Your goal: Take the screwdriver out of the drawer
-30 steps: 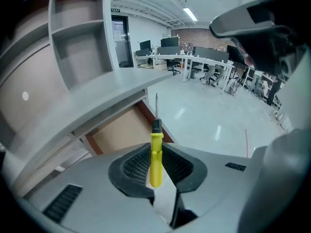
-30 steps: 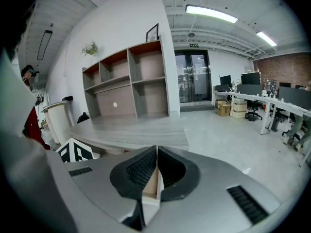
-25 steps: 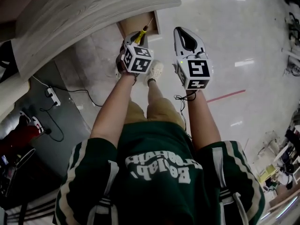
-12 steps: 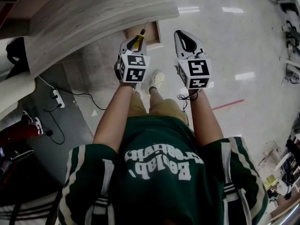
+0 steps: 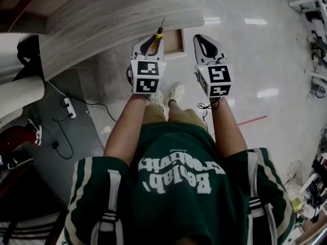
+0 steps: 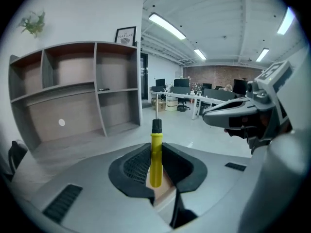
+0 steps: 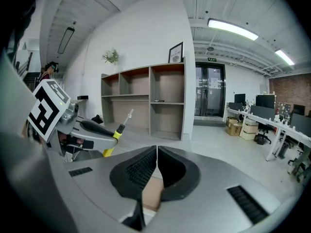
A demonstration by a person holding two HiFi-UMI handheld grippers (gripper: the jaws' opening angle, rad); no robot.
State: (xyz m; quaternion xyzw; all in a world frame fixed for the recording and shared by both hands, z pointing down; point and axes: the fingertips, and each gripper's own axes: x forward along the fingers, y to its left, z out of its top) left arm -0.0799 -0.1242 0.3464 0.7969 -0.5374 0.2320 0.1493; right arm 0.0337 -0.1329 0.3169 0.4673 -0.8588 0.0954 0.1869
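One yellow-handled screwdriver [image 6: 155, 157] stands upright in the left gripper [image 6: 155, 165], at the upper middle of the head view, and looks already lifted out of the open drawer [image 5: 176, 44] just to its right there. The pads catch only the lower part of that smooth round handle, so I'd say a quick tilt could let it pivot or slip to the floor, or the tip could knock the desk edge [image 5: 127, 19] beside it. The left jaws are partly closed, clamped on the handle, while the right gripper [image 7: 156, 165], at the right, has its jaws together on nothing.
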